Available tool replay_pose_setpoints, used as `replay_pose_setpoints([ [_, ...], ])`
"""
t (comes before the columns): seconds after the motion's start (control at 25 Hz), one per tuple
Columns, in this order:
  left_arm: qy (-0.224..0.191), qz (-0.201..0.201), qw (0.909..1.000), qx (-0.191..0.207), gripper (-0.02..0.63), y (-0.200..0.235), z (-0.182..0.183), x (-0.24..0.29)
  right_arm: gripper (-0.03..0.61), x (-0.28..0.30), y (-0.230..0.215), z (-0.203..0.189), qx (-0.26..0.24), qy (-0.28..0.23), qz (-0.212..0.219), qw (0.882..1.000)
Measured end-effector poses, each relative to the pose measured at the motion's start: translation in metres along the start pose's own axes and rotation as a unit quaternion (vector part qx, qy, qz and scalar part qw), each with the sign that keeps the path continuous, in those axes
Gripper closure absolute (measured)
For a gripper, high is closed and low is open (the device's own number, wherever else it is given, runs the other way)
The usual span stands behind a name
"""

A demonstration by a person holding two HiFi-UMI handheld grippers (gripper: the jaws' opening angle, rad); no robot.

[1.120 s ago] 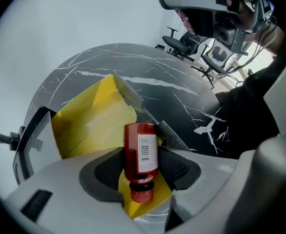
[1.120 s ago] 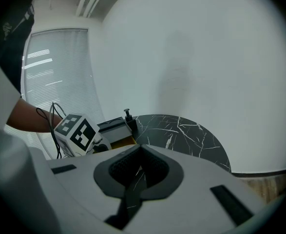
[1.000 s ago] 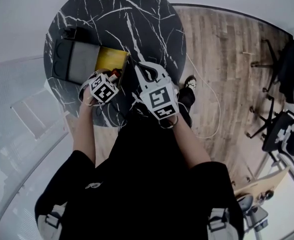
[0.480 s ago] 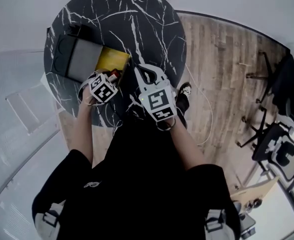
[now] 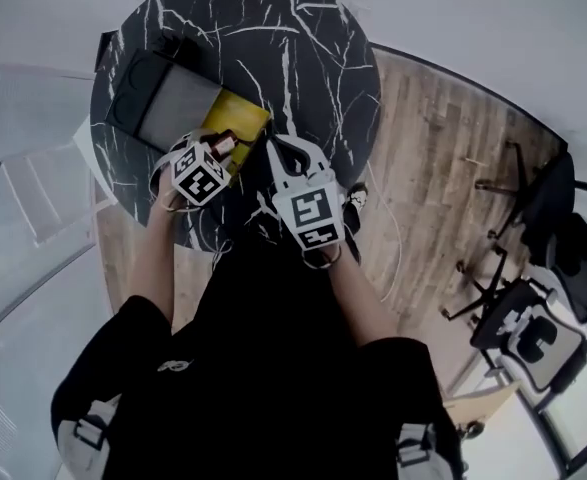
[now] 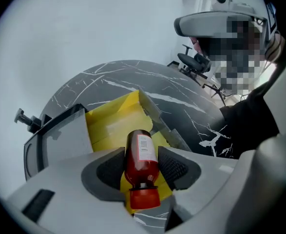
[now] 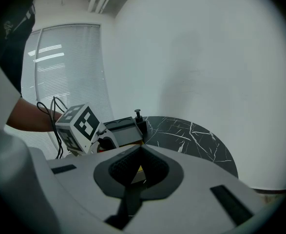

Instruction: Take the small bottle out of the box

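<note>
A small red-brown bottle (image 6: 142, 157) with a white label and a red cap (image 6: 143, 198) lies between the jaws of my left gripper (image 6: 143, 167), which is shut on it, cap toward the camera. Behind it lies the open box (image 6: 111, 123) with its yellow inside and a grey lid panel (image 6: 60, 140). In the head view the left gripper (image 5: 216, 153) holds the bottle (image 5: 224, 145) at the near edge of the yellow box (image 5: 238, 123). My right gripper (image 5: 279, 150) hangs just right of the box, shut and holding nothing, jaw tips together (image 7: 142, 149).
The box rests on a round black marble table (image 5: 303, 48) near its left front edge. A dark tray-like lid (image 5: 158, 103) extends from the box to the left. Wooden floor, a white cable (image 5: 393, 228) and office chairs (image 5: 533, 298) lie to the right.
The head view has shifted. Both grippers keep about the same places beside the box, and the left one still grips the bottle.
</note>
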State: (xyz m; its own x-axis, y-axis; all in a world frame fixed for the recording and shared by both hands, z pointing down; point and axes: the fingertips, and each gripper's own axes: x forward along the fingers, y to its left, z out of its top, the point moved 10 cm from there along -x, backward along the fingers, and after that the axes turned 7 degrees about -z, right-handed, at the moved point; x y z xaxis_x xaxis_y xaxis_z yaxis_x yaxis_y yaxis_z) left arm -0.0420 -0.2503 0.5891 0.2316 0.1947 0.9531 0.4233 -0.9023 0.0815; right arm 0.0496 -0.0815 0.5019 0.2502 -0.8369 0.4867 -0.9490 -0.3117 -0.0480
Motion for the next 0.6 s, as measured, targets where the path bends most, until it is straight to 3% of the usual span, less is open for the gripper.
replay_pose_setpoints([
  [0.32,-0.064,0.003,0.9965,-0.054,0.41,0.002,-0.006,-0.019,0.583,0.008,0.014,0.012,-0.017,-0.002,0.019,1.0],
  [0.6,-0.116,0.032,0.9867,-0.11,0.41,-0.001,-0.006,-0.034,0.583,0.013,0.014,0.02,-0.029,-0.005,0.044,0.999],
])
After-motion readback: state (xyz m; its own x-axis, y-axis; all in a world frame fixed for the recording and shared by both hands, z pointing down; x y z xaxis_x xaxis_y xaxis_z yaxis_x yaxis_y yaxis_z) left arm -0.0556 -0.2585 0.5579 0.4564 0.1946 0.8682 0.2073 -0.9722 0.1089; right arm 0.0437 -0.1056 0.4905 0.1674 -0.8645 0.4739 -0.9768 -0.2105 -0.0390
